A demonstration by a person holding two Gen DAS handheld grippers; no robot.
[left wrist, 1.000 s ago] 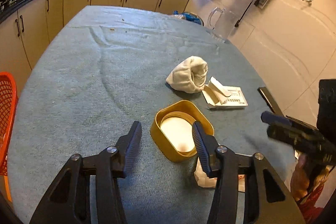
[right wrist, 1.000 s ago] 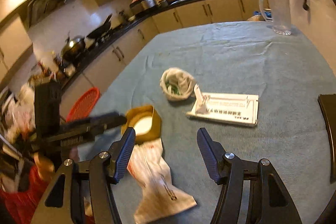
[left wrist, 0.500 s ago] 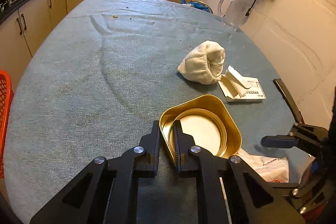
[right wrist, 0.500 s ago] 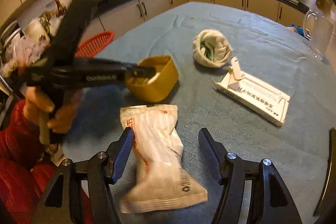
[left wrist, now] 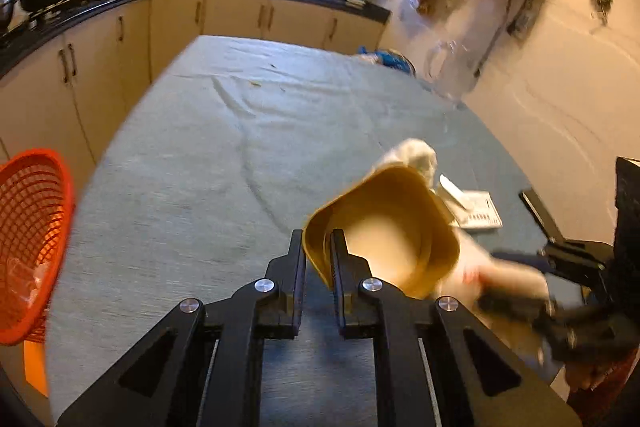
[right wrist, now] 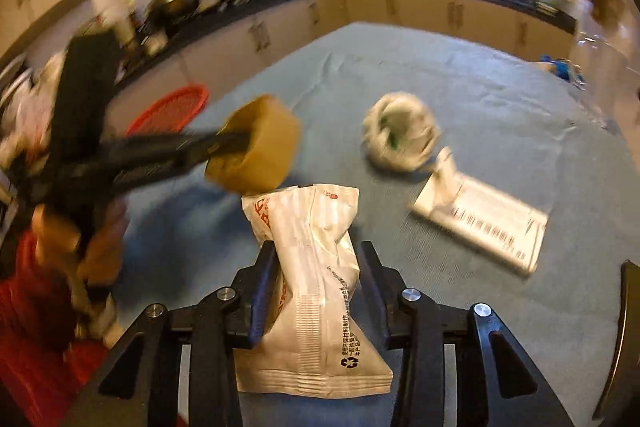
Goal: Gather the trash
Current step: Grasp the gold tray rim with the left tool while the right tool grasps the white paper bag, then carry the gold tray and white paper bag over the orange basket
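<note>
My left gripper is shut on the rim of a yellow tub and holds it tilted above the blue-grey tablecloth; the tub also shows in the right wrist view. My right gripper is closed around a white plastic wrapper with red print, its fingers pressing both sides. A crumpled white wad and a flat white carton lie on the table beyond. An orange basket stands off the table's left edge.
A clear glass jug stands at the table's far right by the wall. A dark flat object lies at the right table edge. Kitchen cabinets and a cluttered counter run behind the table.
My left gripper has lifted the yellow tub off the table and tilted it. My right gripper has closed from open onto the white wrapper.
</note>
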